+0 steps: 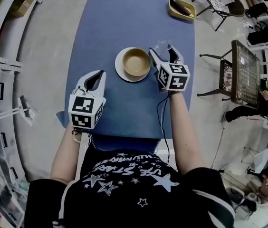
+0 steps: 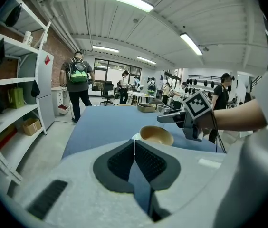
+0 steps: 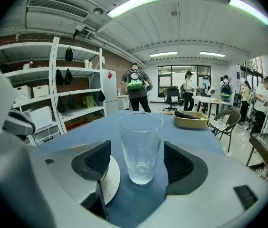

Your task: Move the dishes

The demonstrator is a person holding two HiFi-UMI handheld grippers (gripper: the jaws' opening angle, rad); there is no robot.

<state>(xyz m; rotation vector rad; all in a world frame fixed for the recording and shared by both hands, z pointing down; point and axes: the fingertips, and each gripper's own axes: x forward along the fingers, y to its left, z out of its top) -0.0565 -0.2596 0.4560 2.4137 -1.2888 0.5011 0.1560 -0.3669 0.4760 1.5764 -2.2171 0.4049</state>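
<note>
The glass [image 3: 140,148], toward the table's [image 1: 124,23] right edge beside the plate [image 1: 121,71], is being straddled untouched by the right gripper's [image 1: 162,51] wide jaws, which seemingly need closing before lifting, while the left gripper [image 2: 135,148] is being held shut, empty.

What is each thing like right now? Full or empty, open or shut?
Glass: upright, empty, not pinched.
Wooden bowl: upright, empty, sitting on the plate.
Plate: flat, under the bowl.
Yellow dish: something dark lies in it.
Right gripper: open, jaws either side of the glass.
Left gripper: shut, nothing in it.
</note>
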